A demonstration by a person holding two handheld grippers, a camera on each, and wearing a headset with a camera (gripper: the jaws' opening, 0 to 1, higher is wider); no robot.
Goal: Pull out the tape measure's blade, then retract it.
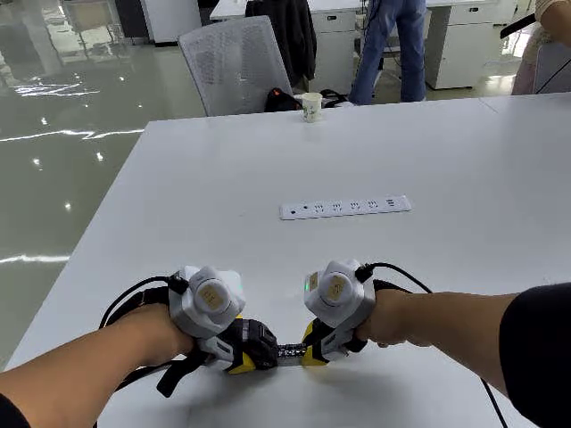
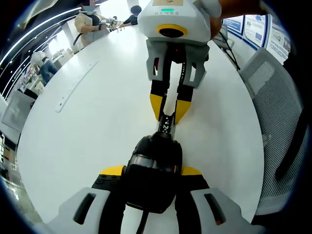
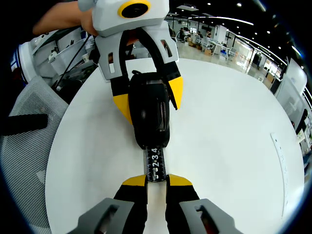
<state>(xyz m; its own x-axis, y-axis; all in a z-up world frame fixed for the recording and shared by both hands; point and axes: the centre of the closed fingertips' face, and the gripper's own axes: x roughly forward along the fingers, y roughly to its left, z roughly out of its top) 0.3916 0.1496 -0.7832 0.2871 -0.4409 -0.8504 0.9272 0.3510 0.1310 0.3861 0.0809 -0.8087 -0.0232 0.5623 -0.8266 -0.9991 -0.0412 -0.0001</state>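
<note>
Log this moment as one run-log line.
left hand-held gripper: shut on tape measure | right hand-held gripper: shut on blade | blade: slightly out

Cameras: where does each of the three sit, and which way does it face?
Head view: on the person's head, looking down at the table; forearms, left claw and right claw show.
Left gripper view: on the left claw, facing the right one; its jaws clamp the tape measure.
Right gripper view: on the right claw, facing back; its jaws pinch the blade.
Shared: both gripper views show the tape measure.
</note>
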